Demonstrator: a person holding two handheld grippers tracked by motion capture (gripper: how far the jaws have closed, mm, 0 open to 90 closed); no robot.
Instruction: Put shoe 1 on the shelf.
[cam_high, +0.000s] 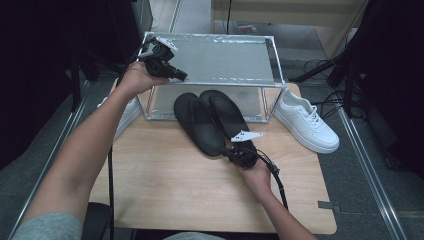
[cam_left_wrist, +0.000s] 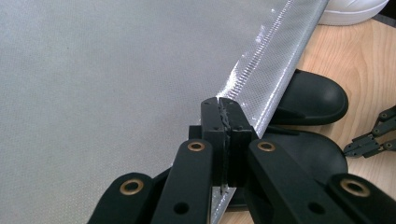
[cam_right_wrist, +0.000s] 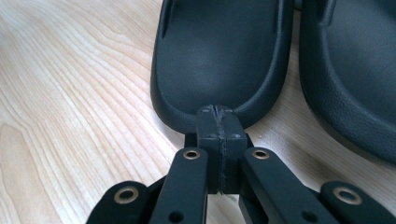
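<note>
Now our right gripper (cam_right_wrist: 218, 112), jaws closed, sits at black slipper (cam_right_wrist: 219, 51) heel; looks light, rubbery, pinch heel rim.

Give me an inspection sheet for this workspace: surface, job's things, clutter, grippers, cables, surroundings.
Surface: light wooden table, bare in the near half.
Job's things: two black slippers side by side, toes under a two-tier grey shoe rack at the table's far edge.
Clutter: one white sneaker right of the rack; another white shoe partly hidden behind the left forearm.
Grippers: left gripper shut, at the front edge of the rack's top shelf; right gripper shut, tips at the heel of the left-hand slipper.
Cables: black cable trailing from the right gripper along the forearm.
Surroundings: dark equipment on both sides; grey floor with more cables at right.
</note>
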